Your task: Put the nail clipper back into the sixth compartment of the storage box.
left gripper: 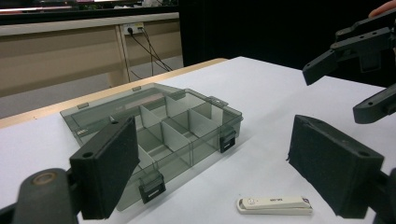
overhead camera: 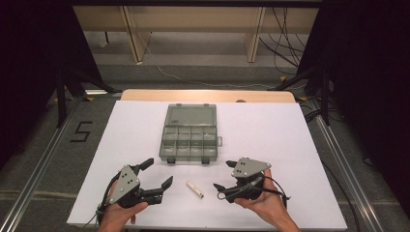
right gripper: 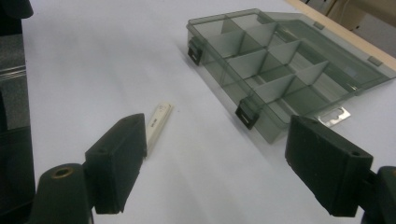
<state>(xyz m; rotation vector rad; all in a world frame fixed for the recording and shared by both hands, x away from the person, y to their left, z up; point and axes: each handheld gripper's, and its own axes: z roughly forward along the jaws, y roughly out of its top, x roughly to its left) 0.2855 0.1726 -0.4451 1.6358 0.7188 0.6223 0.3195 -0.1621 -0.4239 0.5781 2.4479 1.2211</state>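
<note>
The white nail clipper [overhead camera: 195, 189] lies flat on the white table [overhead camera: 270, 130] between both grippers, just short of the open compartment box [overhead camera: 189, 139]; the right gripper [overhead camera: 223, 185], jaws wide and empty, is best squared across its narrow sides; the left gripper [overhead camera: 158, 173] is held open, empty.

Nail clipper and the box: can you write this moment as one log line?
left gripper: open | right gripper: open | nail clipper: on table, untouched | box: lid open, empty

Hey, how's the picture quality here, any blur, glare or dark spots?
High view: white table cover evenly lit, surroundings very dark. Left gripper view: near fingers soft, organizer box and nail clipper fairly sharp. Right gripper view: bluish tint, clipper slightly blurred, no strong glare.
</note>
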